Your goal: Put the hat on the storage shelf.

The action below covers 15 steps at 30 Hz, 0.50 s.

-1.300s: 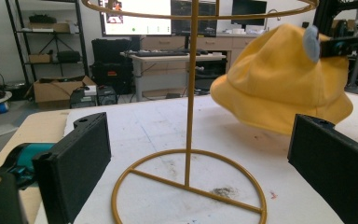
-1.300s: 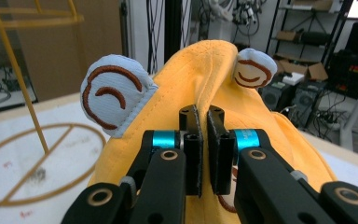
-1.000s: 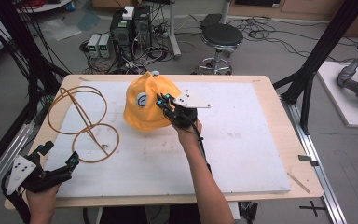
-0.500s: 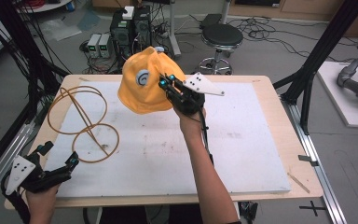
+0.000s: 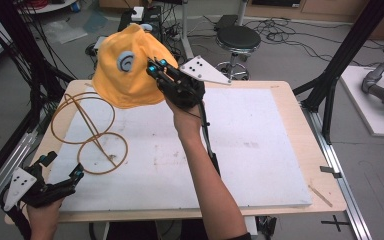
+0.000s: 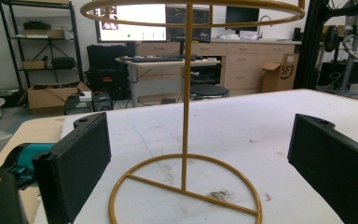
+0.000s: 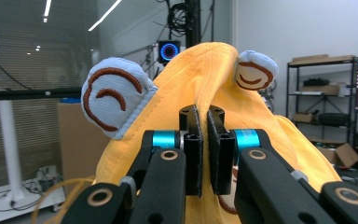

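Observation:
An orange-yellow cap (image 5: 125, 70) with pale blue ears (image 7: 114, 102) hangs in the air above the table's far left, pinched by my right gripper (image 5: 155, 67). Its jaws are shut on a fold of the cap's cloth (image 7: 205, 107). A gold wire hat stand (image 5: 87, 132) rests on the white mat at the left, with a round base (image 6: 186, 191), an upright post and a ring on top. My left gripper (image 5: 60, 167) rests at the table's near left corner, open, its fingers (image 6: 74, 163) spread either side of the stand's base with nothing between them.
A white mat (image 5: 260, 150) covers most of the wooden table (image 5: 300, 115). A black stool (image 5: 237, 40) stands behind the far edge. Black frame posts (image 5: 340, 65) rise at the right, and cables lie across the floor.
My right gripper has lifted the cap off the mat and carried it up and toward the far left. The left gripper has stayed put.

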Tool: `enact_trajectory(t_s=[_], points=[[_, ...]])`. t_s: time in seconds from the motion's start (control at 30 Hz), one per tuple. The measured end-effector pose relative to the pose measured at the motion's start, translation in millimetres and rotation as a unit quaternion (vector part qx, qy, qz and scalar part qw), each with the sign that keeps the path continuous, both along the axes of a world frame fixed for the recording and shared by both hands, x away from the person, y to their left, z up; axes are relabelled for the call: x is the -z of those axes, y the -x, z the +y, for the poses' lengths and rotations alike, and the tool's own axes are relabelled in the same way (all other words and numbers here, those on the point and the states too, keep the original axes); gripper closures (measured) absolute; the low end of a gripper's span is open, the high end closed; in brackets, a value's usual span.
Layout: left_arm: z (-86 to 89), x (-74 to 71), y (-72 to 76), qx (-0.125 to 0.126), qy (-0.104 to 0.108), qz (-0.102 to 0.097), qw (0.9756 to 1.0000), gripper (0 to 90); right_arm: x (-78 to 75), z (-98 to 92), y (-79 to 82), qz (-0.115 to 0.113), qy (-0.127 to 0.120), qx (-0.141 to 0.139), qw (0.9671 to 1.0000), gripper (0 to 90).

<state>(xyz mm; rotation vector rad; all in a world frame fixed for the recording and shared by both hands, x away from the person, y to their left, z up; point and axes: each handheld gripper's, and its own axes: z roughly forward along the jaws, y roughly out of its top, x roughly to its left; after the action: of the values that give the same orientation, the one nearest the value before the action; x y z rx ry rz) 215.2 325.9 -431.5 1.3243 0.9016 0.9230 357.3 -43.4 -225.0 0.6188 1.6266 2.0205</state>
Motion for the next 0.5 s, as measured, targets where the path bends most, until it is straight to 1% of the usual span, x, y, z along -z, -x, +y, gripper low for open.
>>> enact_trajectory(t_s=[0.07,0.17,0.2,0.27,0.3,0.33,0.37,0.4,0.43,0.5], points=[[-0.5,-0.4,1.0,0.007,-0.002,-0.005,1.0000,6.2,-2.0,9.0,1.3,-0.001,0.001,-0.007,1.0000,87.1],[-1.0,-0.7,1.8,0.006,-0.006,-0.007,0.9999,6.2,-2.8,21.9,3.4,0.000,0.005,-0.021,0.9998,87.1],[-0.9,-0.7,2.3,0.008,-0.007,-0.007,0.9999,6.2,-2.8,21.9,3.4,0.000,0.005,-0.021,0.9998,87.1],[-1.0,-0.5,2.7,0.004,-0.009,-0.009,0.9999,6.2,-2.5,30.3,4.8,0.002,0.004,-0.030,0.9996,87.0],[-0.5,-0.6,3.0,0.003,-0.010,-0.008,0.9999,6.2,-1.7,38.5,6.0,0.005,0.004,-0.039,0.9992,87.0],[-0.1,-0.6,3.4,0.001,-0.010,-0.007,0.9999,6.2,-1.7,38.5,6.0,0.005,0.004,-0.039,0.9992,87.0],[0.3,-0.8,3.9,0.000,-0.009,-0.007,0.9999,6.2,0.0,46.7,7.1,0.009,0.008,-0.048,0.9988,87.0],[0.6,-0.8,4.2,0.000,-0.007,-0.009,0.9999,6.2,1.2,50.6,7.3,0.010,0.011,-0.052,0.9985,86.9],[1.4,-1.1,4.8,-0.001,-0.009,-0.008,0.9999,6.2,1.2,50.6,7.3,0.010,0.011,-0.052,0.9985,86.9],[2.6,-1.4,5.7,-0.002,-0.008,-0.009,0.9999,6.2,4.1,59.0,8.2,0.014,0.014,-0.060,0.9980,86.9]])
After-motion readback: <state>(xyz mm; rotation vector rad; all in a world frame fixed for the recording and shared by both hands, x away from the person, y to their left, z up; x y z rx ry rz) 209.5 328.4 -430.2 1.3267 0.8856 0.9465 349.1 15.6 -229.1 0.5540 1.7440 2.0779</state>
